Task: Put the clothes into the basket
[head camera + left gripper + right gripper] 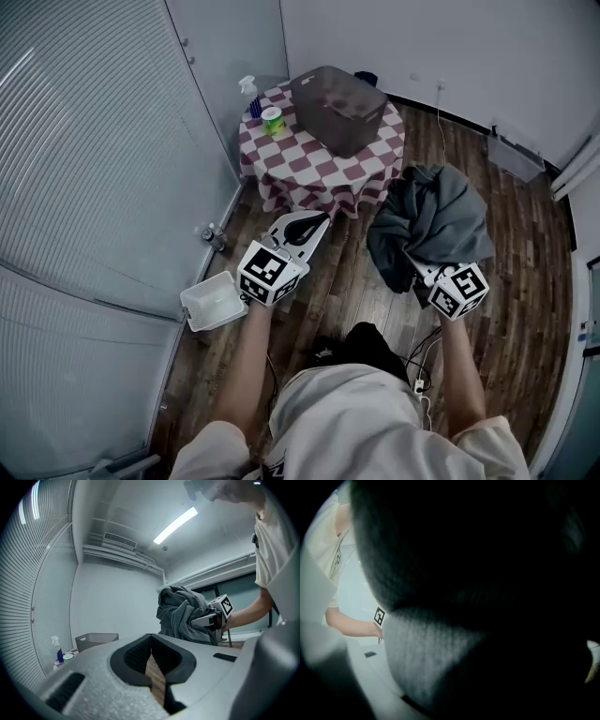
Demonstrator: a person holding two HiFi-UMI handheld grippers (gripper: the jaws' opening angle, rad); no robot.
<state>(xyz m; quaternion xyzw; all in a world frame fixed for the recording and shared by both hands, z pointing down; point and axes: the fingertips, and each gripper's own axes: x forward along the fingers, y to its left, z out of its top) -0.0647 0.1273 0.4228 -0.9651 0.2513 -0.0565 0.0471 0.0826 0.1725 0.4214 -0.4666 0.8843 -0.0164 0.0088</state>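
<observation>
1. Nearest to you is your own pale shirt (352, 408), with cables (424, 349) lying on the wooden floor just ahead of your feet. Step forward carelessly and you could snag them.
2. At far left a small white bin (214, 302) sits on the floor against the wall, well apart from the load. It looks like the wrong target, so don't drift towards it.
3. Your left hand-held gripper (312, 227) has its jaws narrow, pads meeting at the tips with nothing between them. It hangs free over the floor in front of the counter and gives the bundle no support.
4. The counter (323, 173), under its checked cloth, carries a spray bottle (248, 94) and a green cup (273, 120) at its left edge. The grey basket (337, 108) stands just beside them and looks empty.
5. A low swing of trailing cloth could sweep the bottle or cup off, or nudge the basket along the cloth.
6. The clothes (431, 220) are a grey bundle held in the air to the right of the counter, not yet over the basket.
7. Your right hand-held gripper (420, 269) is clamped on a fold of that bundle. Fabric fills its own view, so you cannot aim by it.
8. With one pinch carrying the whole load, a loose layer could slip out, or a hanging end could catch the basket rim and spill outside.
</observation>
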